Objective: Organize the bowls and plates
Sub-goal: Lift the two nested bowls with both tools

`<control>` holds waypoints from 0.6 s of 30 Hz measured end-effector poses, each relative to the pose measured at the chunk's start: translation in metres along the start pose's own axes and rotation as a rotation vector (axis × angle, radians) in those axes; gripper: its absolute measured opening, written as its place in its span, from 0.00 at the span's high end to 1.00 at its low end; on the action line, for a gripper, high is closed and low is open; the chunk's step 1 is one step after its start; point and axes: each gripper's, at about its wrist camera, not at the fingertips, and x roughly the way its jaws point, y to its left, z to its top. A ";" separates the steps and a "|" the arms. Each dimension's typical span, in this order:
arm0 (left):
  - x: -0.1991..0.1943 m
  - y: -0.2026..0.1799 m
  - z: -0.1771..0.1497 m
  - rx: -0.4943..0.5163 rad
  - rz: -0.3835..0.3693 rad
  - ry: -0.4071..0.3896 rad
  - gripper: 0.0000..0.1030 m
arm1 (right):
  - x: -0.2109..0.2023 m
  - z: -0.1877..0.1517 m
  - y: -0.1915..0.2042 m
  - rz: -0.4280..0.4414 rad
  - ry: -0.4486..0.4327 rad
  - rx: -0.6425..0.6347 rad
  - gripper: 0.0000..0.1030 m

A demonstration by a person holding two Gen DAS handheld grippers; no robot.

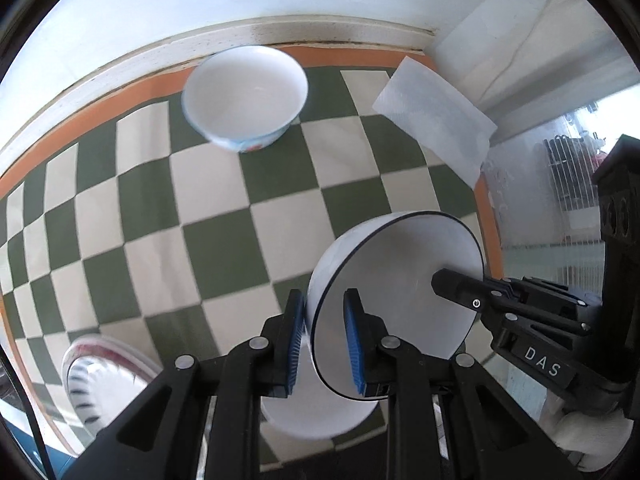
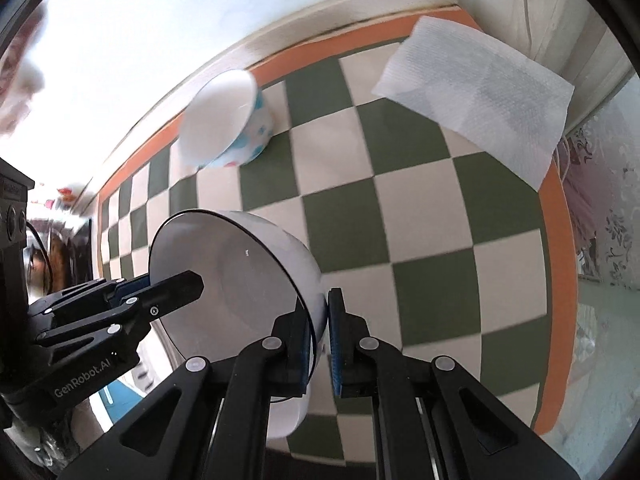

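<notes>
White black-rimmed bowl (image 1: 400, 280) hangs tilted above the checkered worktop (image 1: 224, 240), left gripper (image 1: 324, 344) and right gripper (image 2: 320, 344) fingers clamped on opposite rim walls; judged rigid, glazed, slippery, breakable.

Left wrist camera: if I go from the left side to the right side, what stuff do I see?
Striped plate → polka-dot bowl → left gripper pinching the black-rimmed bowl's rim → paper towel → right gripper.

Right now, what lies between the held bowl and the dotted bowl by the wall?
Nothing: in both wrist views only bare checkered cloth runs from the held bowl to the dotted bowl. The paper towel lies off to the side.
</notes>
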 end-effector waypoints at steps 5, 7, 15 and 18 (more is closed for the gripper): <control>-0.011 0.009 -0.027 -0.003 0.001 0.008 0.83 | -0.011 -0.031 0.018 0.006 0.015 -0.027 0.91; -0.011 0.014 -0.037 -0.004 0.002 0.020 0.83 | -0.011 -0.042 0.022 0.011 0.022 -0.030 0.91; 0.012 0.024 -0.062 -0.010 0.010 0.089 0.83 | 0.019 -0.075 0.022 0.022 0.098 -0.006 0.91; 0.025 0.027 -0.068 -0.011 0.015 0.123 0.83 | 0.031 -0.081 0.020 0.008 0.113 -0.002 0.91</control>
